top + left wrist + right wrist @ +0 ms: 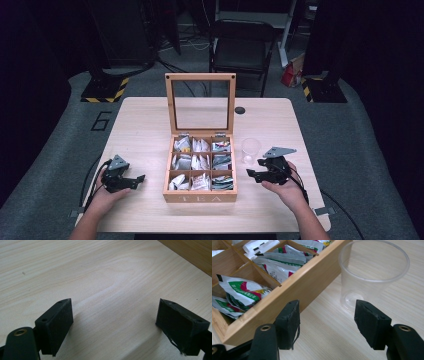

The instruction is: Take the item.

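Beside the open wooden tea box, right gripper stands apart, empty, near the empty clear plastic cup; left gripper likewise. No sachet moved yet.

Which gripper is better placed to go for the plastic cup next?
Right. The right gripper is open with the cup just ahead of its fingers, beside the tea box. The left gripper sits across the box, facing bare table.

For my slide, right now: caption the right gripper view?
Open right gripper empty above table, between tea box and clear cup.
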A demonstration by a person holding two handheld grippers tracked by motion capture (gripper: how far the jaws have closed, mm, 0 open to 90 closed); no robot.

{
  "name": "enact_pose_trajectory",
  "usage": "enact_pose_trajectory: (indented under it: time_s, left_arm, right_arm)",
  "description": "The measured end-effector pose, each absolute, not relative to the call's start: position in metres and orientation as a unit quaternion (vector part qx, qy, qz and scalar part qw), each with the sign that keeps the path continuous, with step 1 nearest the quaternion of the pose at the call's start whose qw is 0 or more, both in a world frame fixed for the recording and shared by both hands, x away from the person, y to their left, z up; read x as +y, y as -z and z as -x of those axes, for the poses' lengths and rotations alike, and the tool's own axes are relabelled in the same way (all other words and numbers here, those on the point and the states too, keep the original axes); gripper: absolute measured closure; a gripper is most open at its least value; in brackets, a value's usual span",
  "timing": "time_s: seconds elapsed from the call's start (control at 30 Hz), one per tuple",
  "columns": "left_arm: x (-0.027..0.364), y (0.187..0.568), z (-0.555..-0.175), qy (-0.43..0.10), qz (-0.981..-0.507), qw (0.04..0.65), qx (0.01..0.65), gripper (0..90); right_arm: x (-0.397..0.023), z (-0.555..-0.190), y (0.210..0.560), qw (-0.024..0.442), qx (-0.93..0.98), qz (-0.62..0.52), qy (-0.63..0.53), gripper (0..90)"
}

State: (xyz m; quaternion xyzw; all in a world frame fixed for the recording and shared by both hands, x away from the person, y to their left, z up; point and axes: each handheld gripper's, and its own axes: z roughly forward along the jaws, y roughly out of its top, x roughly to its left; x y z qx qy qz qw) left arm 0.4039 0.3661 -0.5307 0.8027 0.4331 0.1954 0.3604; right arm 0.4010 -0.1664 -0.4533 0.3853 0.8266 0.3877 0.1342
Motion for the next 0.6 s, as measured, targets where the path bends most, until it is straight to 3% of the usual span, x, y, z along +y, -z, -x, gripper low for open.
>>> enact_pose_trajectory:
  time_s: [0.6]
  left_arm:
    - [0.366,0.531,-0.404,-0.193,-0.803,0.36,0.435,13.5]
  right_arm:
    - [-0.132,-0.409,0.428,0.129,0.841,-0.348,-0.394,36.9]
